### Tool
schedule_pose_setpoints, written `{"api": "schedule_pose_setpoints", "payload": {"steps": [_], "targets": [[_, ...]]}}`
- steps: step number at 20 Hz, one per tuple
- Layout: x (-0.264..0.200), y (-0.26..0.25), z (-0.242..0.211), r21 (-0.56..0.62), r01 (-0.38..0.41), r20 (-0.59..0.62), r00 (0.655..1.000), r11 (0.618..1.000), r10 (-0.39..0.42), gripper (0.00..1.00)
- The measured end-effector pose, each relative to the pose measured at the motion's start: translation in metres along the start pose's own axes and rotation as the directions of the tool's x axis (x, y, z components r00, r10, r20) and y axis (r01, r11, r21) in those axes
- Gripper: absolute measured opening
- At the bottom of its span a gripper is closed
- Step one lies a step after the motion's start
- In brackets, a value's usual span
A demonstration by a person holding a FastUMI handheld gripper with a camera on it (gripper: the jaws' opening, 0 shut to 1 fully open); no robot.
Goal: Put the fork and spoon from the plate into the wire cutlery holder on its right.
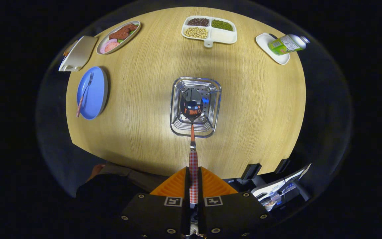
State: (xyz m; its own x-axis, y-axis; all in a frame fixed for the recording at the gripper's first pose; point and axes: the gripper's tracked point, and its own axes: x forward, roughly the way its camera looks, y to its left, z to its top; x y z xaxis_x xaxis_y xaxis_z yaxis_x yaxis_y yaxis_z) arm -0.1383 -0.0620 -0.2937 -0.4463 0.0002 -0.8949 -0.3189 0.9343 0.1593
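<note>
- Pale wood-grain table (138,109) carries everything, seen from above, with dark booth surroundings around it.
- The gripper (193,181) hangs over the near edge of the table, its two fingers closed tight on the checked handle of the spoon (192,132), one finger pressing on each side.
- The spoon points straight ahead of the fingers; its shiny bowl sits over the open top of the wire cutlery holder (195,107). Whether the bowl touches the holder's wires cannot be told.
- The wire cutlery holder is a square chrome basket standing near the middle of the table, just beyond the fingers.
- Well to the left of the holder lies the blue plate (93,93), and the fork (84,96) rests on it, tines toward the far side, its checked handle reaching past the plate's near rim.
- Beyond the plate are a beige box (78,53) and an oval dish of food (119,36).
- At the far edge sits a white divided tray (210,30) with beans and grains in its compartments.
- Far right, a green-labelled bottle (287,43) lies on its side across a small white dish (270,49).
- A person's hand (96,171) shows below the table's near edge, left of the gripper.
</note>
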Motion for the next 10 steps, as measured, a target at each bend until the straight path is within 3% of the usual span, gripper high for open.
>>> {"api": "schedule_pose_setpoints", "payload": {"steps": [5, 7, 10], "targets": [[0.004, -0.007, 0.016, 0.012, -0.026, -0.115, 0.993, 1.0, 0.027, 0.11], [0.008, -0.016, 0.032, 0.02, -0.002, -0.09, 0.996, 1.0, 0.004, 0.11], [0.0, -0.011, 0.051, 0.058, -0.036, -0.02, 0.999, 0.998, 0.037, 0.12]]}}
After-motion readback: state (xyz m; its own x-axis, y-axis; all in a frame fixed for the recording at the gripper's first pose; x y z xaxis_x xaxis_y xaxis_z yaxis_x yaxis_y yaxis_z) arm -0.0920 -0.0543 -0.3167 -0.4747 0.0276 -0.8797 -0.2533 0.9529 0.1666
